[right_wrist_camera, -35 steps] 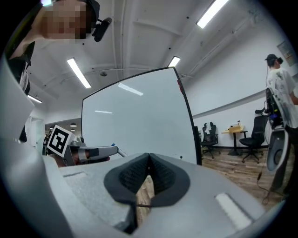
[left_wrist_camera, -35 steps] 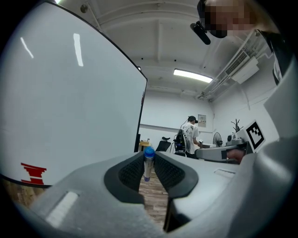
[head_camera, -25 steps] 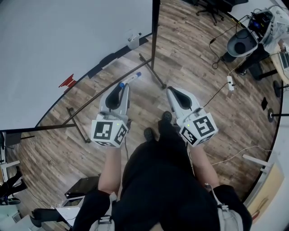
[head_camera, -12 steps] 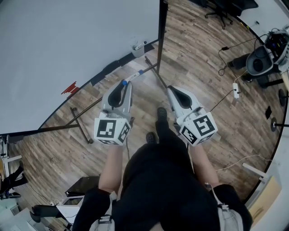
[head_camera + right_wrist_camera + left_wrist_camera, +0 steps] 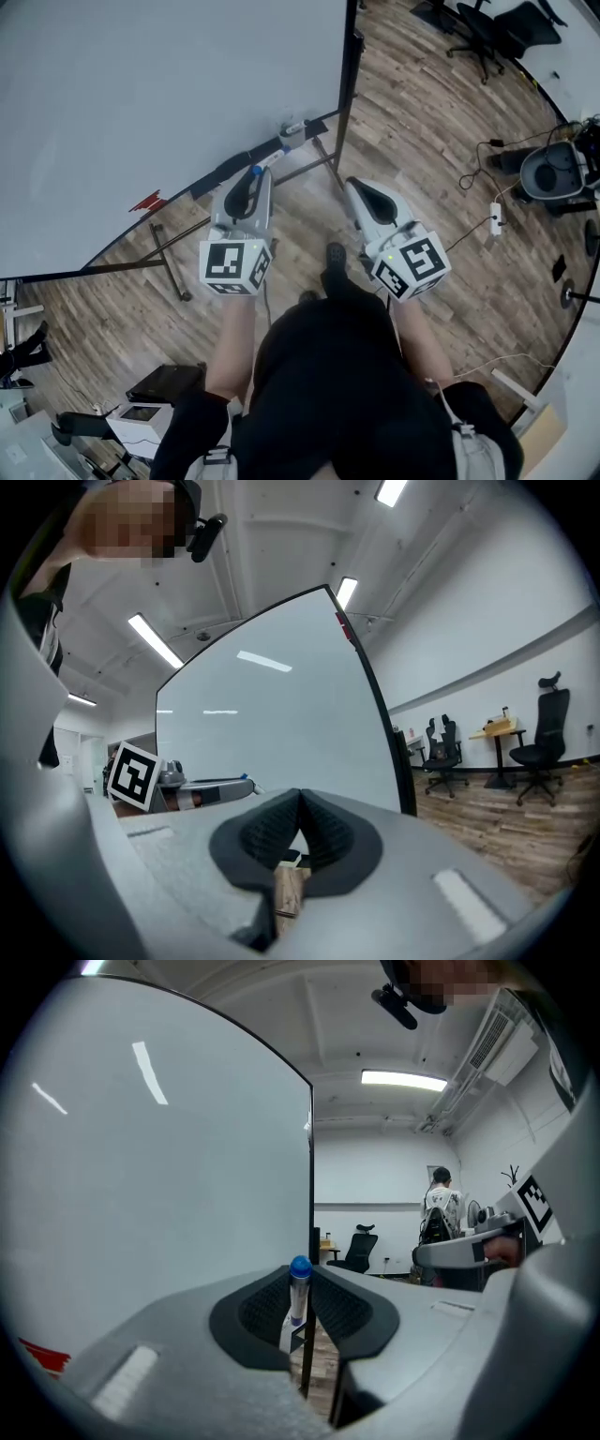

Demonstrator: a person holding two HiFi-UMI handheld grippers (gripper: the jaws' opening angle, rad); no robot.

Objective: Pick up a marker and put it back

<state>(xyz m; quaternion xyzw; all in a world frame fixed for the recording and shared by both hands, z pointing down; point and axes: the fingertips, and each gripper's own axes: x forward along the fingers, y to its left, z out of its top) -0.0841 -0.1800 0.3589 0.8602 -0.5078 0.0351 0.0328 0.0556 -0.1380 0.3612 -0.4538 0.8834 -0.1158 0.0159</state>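
Note:
A white marker [image 5: 270, 159] with a blue cap sticks out forward from my left gripper [image 5: 253, 178], which is shut on it. In the left gripper view the marker [image 5: 297, 1299] stands upright between the dark pads, blue cap on top. My left gripper [image 5: 300, 1314] points level along the whiteboard [image 5: 141, 94], close to its lower edge and tray. My right gripper [image 5: 361, 187] is held beside it on the right, and my right gripper [image 5: 298, 819] has its pads together with nothing between them. It points past the board's right edge [image 5: 375, 714].
The whiteboard's dark stand legs [image 5: 323, 164] run across the wooden floor under the grippers. A small white item [image 5: 292, 129] rests on the board's tray. Office chairs [image 5: 487, 28], a power strip [image 5: 497, 220] and cables lie to the right. A person [image 5: 439, 1213] stands far back.
Both grippers have moved forward towards the whiteboard, which now sits closer in the head view. The marker stays in the left gripper. The right gripper stays shut and empty.

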